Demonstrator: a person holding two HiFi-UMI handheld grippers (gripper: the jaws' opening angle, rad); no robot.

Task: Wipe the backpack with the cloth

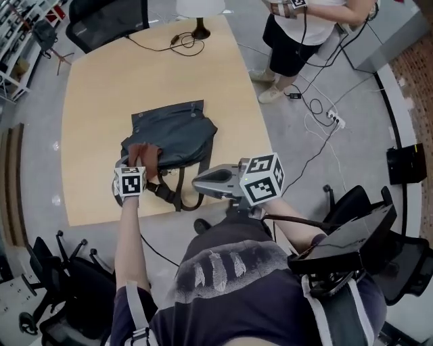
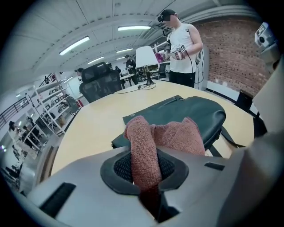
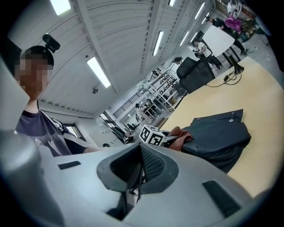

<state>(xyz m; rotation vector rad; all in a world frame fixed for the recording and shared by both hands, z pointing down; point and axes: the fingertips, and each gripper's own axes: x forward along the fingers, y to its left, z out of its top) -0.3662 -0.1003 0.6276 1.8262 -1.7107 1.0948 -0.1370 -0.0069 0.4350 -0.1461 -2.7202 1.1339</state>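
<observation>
1. Head view:
   - One dark blue-grey fabric backpack (image 1: 172, 135) lies flat on the pale wooden counter (image 1: 98, 88), nearer the near edge than the far one.
   - Its smooth flap end faces the far edge. Its black straps trail to the near edge, so its long axis runs roughly near to far, slightly slanted.
   - One rust-brown terry cloth (image 1: 143, 155) sits on the backpack's near-left corner, under the left claw (image 1: 139, 164).
   - The right claw (image 1: 198, 182) hangs just off the counter's near edge, apart from the backpack.
   - One white-shaded lamp (image 1: 200, 20) and a black cable (image 1: 177, 44) stand by the far edge.
   - A second person (image 1: 298, 34) stands on the floor past the far-right corner.

2. Left gripper view:
   - The left claw (image 2: 144, 170) is clamped on the cloth (image 2: 148, 142). One fold runs down between the dark pads.
   - The rest of the cloth bunches forward onto the backpack (image 2: 197, 113).
   - The backpack's surface looks smooth and faintly glossy, with a strap (image 2: 230, 137) off to the right.
   - Beyond it are the counter (image 2: 95, 126), the lamp (image 2: 146, 57), a black mesh office chair (image 2: 101, 84) and the standing person (image 2: 184, 48).

3. Right gripper view:
   - The right claw (image 3: 138, 175) has its jaws drawn together with nothing between them.
   - Ahead, the backpack (image 3: 219, 133) lies on the counter (image 3: 264, 95), showing one metal snap.
   - The cloth (image 3: 181, 134) is pressed at the backpack's left end, beside the marker cube of the left claw (image 3: 152, 136).
</observation>
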